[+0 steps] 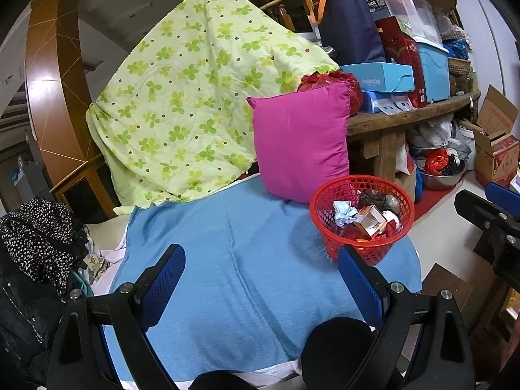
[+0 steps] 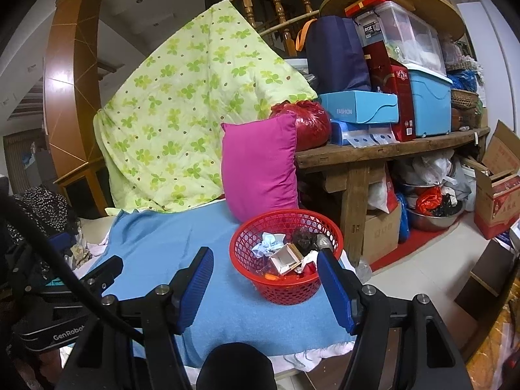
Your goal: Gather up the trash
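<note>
Blue cloth (image 1: 247, 260) of soft, slightly fuzzy weave covers the flat surface in front, with a few shallow folds across it. Its near edge hangs over a white sheet, and its right edge drops to a pale tiled floor (image 2: 432, 260).

On the right part of the cloth stands the basket (image 1: 361, 217), round, of red plastic mesh, close to the cloth's right edge. Inside it lies the trash (image 2: 286, 253): crumpled white and bluish paper, a small open carton, a dark crinkled wrapper and some red scraps. It fills the basket to about half.

Just behind the basket a pink pillow (image 1: 302, 139) stands upright, smooth and square. A green quilt (image 1: 182, 97) with a leaf print is draped in a tall peak beside it. To the right is a rough wooden bench (image 2: 373, 156) loaded with boxes and plastic bins.

The left gripper (image 1: 261, 281) hangs over the middle of the cloth, its blue ribbed pads (image 1: 164, 282) spread wide with nothing between them. The right gripper (image 2: 265, 284) is also wide apart and empty; its right pad overlaps the basket's rim in the view, but whether they touch cannot be told.

Bare cloth lies to the left of the basket. At the left edge sits a heap of dark spotted clothes (image 1: 39, 237).
</note>
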A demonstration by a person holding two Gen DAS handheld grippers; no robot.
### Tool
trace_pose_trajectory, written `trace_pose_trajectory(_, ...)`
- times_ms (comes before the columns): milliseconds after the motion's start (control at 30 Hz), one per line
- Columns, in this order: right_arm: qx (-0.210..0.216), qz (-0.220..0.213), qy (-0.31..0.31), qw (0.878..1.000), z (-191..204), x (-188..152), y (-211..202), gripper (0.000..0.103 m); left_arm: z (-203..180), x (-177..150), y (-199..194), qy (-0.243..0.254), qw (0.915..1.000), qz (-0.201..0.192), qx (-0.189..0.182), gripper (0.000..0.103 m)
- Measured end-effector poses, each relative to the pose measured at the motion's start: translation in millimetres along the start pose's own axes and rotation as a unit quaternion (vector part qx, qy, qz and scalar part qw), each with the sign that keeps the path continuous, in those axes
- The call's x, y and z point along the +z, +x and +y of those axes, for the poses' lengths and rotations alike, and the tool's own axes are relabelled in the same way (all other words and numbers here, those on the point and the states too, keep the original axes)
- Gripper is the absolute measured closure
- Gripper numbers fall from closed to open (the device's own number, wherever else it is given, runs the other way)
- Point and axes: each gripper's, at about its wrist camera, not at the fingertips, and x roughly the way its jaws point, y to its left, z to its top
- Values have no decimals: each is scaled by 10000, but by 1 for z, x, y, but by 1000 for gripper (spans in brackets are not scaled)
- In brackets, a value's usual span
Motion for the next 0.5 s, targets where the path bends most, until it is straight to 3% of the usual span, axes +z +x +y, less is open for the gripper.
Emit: trace_pose_trajectory(500,-4,-126,-87,9999,6,7,-16,33,1,5,-18,29,9998,-203,52,8)
